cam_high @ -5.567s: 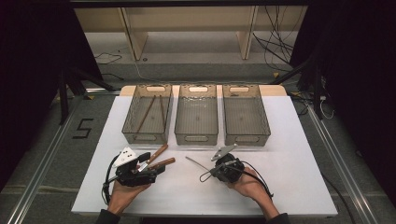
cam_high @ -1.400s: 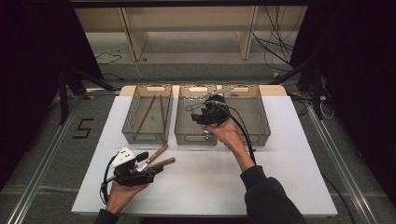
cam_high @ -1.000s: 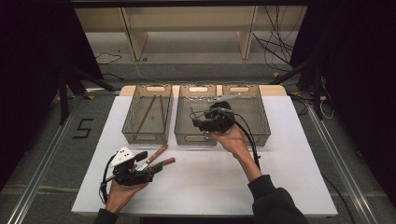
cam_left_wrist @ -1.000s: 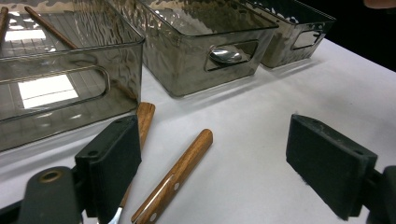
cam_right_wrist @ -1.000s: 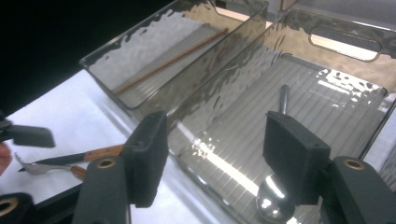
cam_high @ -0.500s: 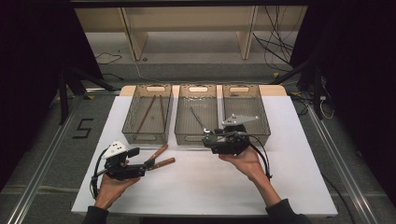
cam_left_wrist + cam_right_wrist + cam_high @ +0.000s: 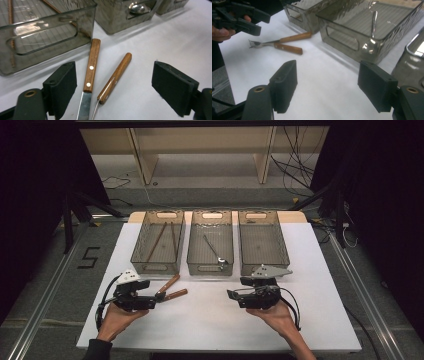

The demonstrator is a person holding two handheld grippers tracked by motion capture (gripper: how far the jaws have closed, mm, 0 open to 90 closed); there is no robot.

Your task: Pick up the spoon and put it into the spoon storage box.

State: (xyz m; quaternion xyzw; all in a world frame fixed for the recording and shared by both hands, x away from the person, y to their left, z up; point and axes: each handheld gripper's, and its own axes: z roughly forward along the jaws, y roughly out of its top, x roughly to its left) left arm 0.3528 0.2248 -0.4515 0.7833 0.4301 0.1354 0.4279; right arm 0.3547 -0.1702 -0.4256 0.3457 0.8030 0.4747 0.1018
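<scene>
My left gripper point(image 7: 117, 90) is spread over the knife point(image 7: 90, 67) and fork point(image 7: 115, 77), lying side by side on the counter point(image 7: 210, 320) at lower left of the high view. My right gripper point(image 7: 231, 294), lower centre, has just been opening, nothing between its jaws. Closing now could pinch both handles together.

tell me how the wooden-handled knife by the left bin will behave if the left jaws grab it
The knife looks stiff, with a riveted wood handle and a flat steel blade, so it probably won't flex. Its flat-sided handle lies flush on the table, so rolling seems unlikely. The blade end may weigh it down, so it could tip if gripped far out on the handle.
</scene>
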